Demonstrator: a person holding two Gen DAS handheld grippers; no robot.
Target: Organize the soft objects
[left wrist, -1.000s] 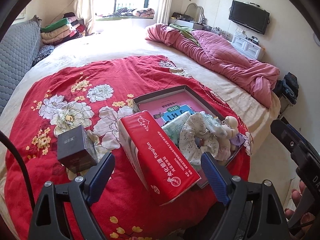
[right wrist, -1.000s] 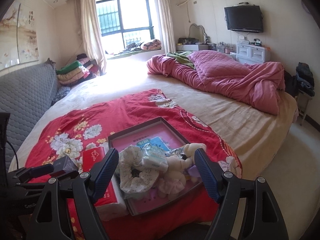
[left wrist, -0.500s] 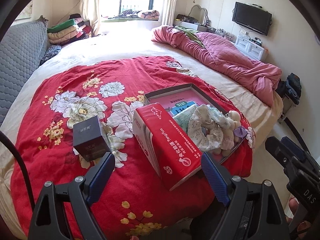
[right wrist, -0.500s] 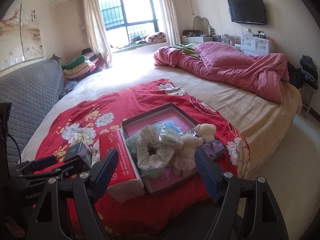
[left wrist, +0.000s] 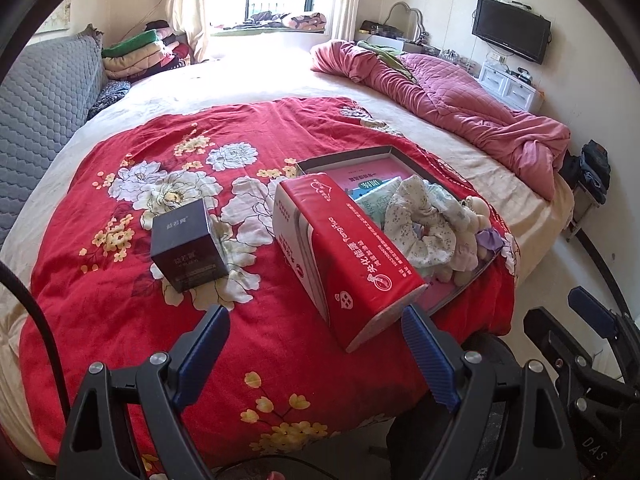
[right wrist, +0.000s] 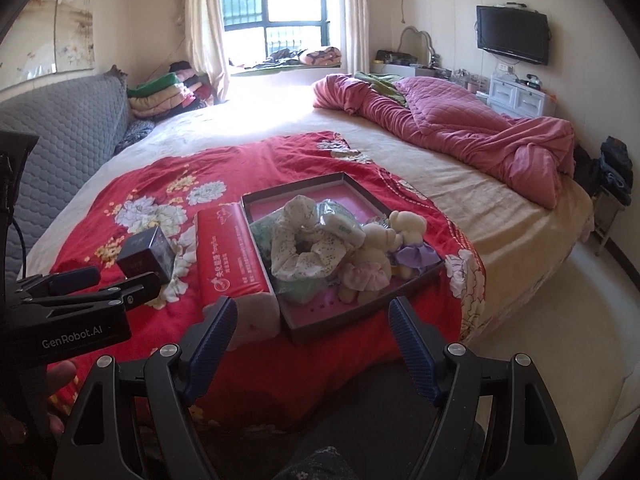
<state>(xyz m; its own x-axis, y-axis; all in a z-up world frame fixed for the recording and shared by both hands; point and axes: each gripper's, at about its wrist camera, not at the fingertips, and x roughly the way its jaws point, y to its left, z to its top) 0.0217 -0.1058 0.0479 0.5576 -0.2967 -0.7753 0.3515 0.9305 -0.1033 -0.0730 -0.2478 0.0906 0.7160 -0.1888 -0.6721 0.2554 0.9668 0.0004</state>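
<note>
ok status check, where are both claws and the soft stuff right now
Left claw open, empty, short of the red tissue pack. Right claw open, empty. Scrunchie and teddy bears piled in tray. Nothing blocking.

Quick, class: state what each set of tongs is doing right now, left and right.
Left tongs: open, holding nothing, above the red bedspread.
Right tongs: open, holding nothing, in front of the tray.

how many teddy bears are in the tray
2, both at the right end of the tray: one bear in a pink skirt toward the near edge, one bear in a purple skirt just behind it. More could hide under the scrunchie.
</note>
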